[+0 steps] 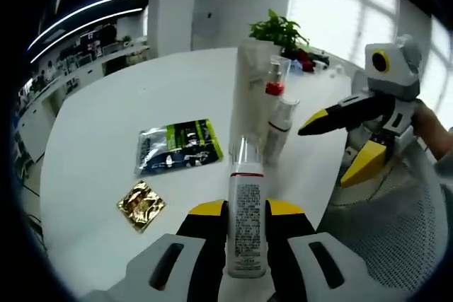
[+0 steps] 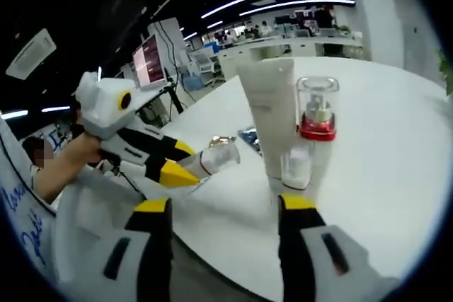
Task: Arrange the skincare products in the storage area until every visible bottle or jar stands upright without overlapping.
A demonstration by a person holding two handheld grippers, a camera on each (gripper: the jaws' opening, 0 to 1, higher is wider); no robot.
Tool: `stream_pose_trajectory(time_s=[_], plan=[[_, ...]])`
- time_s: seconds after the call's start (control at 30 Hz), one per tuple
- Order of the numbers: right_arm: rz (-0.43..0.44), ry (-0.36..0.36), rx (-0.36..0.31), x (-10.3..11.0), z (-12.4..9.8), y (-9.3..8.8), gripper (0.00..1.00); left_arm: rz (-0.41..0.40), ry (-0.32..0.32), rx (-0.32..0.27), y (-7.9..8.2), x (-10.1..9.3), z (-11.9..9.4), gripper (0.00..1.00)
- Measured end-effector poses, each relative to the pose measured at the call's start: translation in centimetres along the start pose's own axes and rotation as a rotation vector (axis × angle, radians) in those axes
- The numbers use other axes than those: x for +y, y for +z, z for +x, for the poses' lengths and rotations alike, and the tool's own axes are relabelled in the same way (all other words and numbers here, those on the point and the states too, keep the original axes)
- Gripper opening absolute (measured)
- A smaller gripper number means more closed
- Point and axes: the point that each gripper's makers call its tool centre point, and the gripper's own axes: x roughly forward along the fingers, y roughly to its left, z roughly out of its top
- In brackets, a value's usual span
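White bottle (image 1: 246, 228) clenched in left tongs (image 1: 245, 211); right tongs (image 2: 225, 206) spread apart, seemingly holding nothing.

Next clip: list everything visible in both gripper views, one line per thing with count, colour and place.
Held bottle: 1, white with clear cap, clamped between the left gripper's jaws.
Tube: 1, white, standing upright on the table.
Pump bottle: 1, clear with red collar, upright beside the tube.
Small bottle: 1, white, upright in front of the tube.
Sachet: 1, green and black, flat on the table.
Foil packet: 1, gold, flat near the table's edge.
Potted plant: 1, green, far side of the table.
Table: 1, white, round.
Left gripper: yellow-tipped, shut on the held bottle.
Right gripper: yellow-tipped, open, empty.
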Motion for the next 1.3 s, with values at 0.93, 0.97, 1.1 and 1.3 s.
stream_pose_trajectory(time_s=[0.93, 0.97, 1.1, 1.3], plan=[[0.635, 0.159, -0.186, 0.4, 2.9, 1.3, 0.35, -0.032, -0.124, -0.052, 1.1, -2.3, 0.0, 0.17], [0.659, 0.172, -0.191, 0.5, 2.9, 1.4, 0.35, -0.027, -0.128, -0.052, 1.1, -2.5, 0.0, 0.17], [0.743, 0.192, -0.202, 0.6, 2.8, 1.0, 0.34, -0.02, -0.16, -0.057, 1.2, -3.2, 0.0, 0.17], [0.76, 0.171, -0.241, -0.2, 2.5, 1.5, 0.33, -0.08, -0.219, -0.069, 1.3, -4.0, 0.0, 0.17]])
